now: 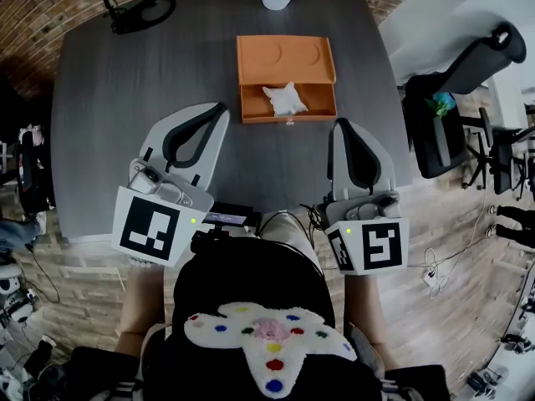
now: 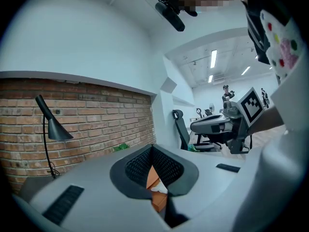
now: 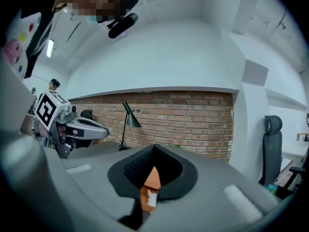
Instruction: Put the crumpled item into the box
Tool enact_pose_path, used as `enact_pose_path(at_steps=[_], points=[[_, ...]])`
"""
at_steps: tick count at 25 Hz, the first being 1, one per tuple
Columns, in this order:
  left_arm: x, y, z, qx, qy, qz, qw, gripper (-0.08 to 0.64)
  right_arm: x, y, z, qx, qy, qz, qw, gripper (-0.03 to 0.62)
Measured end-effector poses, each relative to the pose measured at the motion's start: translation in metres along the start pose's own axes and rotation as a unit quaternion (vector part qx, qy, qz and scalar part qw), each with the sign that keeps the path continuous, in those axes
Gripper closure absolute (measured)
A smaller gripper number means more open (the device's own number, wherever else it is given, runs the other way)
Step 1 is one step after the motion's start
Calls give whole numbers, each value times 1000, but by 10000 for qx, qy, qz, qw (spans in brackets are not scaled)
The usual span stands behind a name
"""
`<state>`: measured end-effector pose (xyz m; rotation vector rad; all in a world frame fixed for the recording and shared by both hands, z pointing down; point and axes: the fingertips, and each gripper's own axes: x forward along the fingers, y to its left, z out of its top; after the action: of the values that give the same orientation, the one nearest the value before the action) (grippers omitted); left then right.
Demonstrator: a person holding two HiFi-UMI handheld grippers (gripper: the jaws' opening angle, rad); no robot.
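At the near edge of the surface: left hand-held gripper, jaws pressed together, nothing between them. Lamp far beyond it. Ahead and to its right sits the orange box. The white crumpled item lies inside the box's nearer half. Right hand-held gripper is just beside the box's near right corner, not touching, jaws closed tip to tip, empty.
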<state>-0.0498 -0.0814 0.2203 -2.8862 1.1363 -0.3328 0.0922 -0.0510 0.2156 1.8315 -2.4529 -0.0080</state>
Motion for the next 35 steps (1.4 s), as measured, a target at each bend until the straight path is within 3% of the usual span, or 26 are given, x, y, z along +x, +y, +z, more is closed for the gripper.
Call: enact_pose_path(at_steps=[35], points=[[9, -2, -10, 20, 93, -103, 9999, 554, 2, -2, -14, -48, 179, -41, 9998, 583]])
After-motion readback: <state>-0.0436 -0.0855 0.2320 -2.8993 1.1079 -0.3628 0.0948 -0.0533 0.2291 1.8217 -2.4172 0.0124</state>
